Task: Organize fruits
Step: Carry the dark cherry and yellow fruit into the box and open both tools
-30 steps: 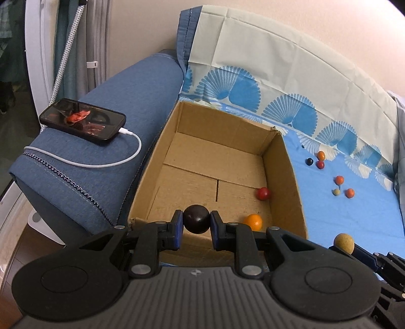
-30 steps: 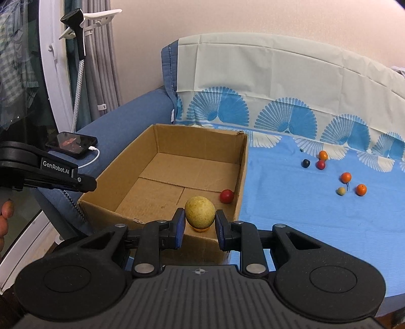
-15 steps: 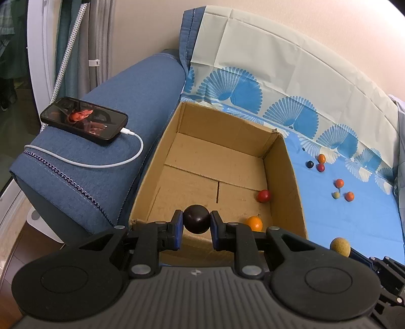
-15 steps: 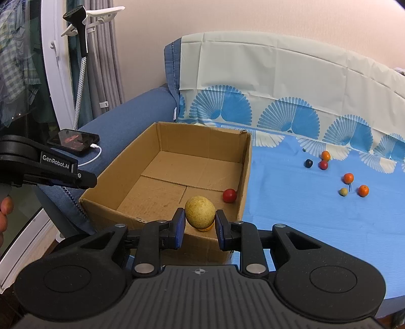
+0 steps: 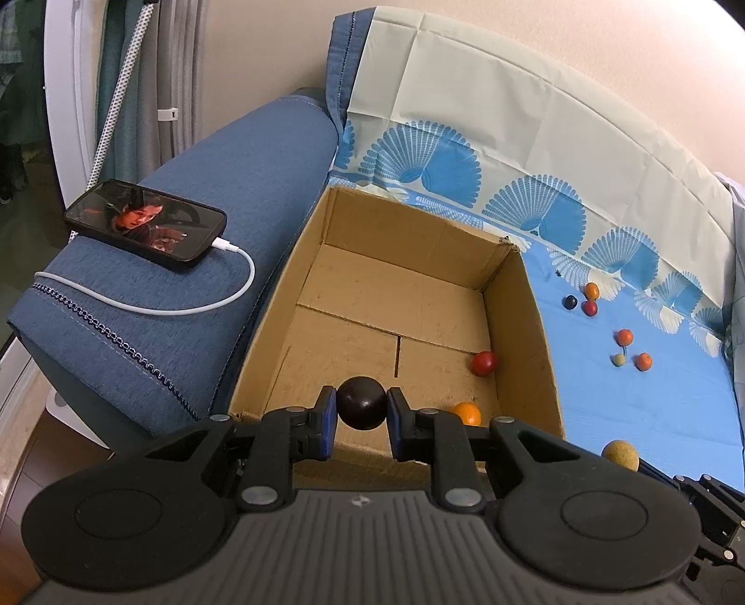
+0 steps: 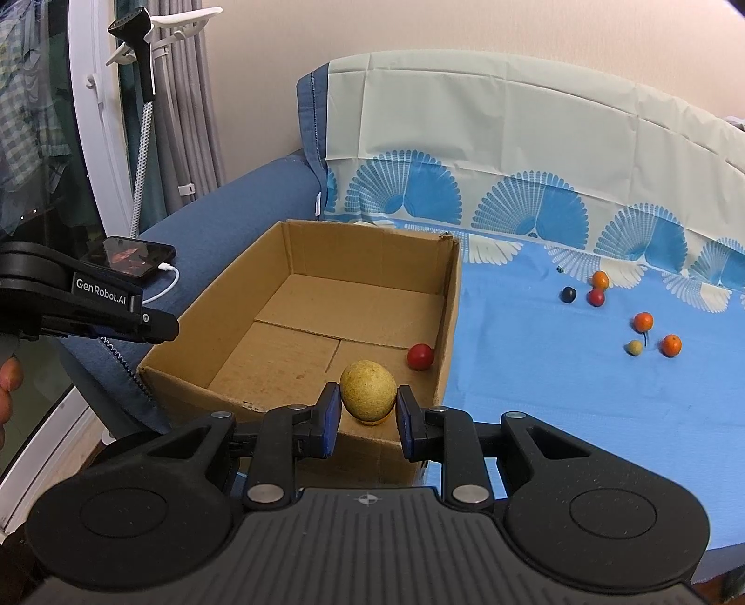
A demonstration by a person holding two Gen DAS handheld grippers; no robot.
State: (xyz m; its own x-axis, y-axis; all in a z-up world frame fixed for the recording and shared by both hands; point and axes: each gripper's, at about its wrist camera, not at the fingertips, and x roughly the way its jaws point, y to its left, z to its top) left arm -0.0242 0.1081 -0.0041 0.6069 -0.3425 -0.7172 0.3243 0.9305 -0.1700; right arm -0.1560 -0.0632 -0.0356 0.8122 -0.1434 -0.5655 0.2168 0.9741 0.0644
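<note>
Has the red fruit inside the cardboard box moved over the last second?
No. The red fruit sits in the same spot against the cardboard box's right wall, just beyond the orange fruit.

A home living room: blue sofa (image 5: 223, 195), curtains (image 6: 186, 116), charging phone (image 5: 146, 223).

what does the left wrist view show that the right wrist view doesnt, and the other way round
Only the left wrist view shows the left tool shut on the dark fruit, and the orange fruit lying inside the box.

Only the right wrist view shows the steamer head on its white stand and fingertips at the left edge.

Both show the cardboard box, the red fruit in it, the yellow fruit gripped by the right tool, the phone on the armrest, and six small fruits on the blue sheet.
</note>
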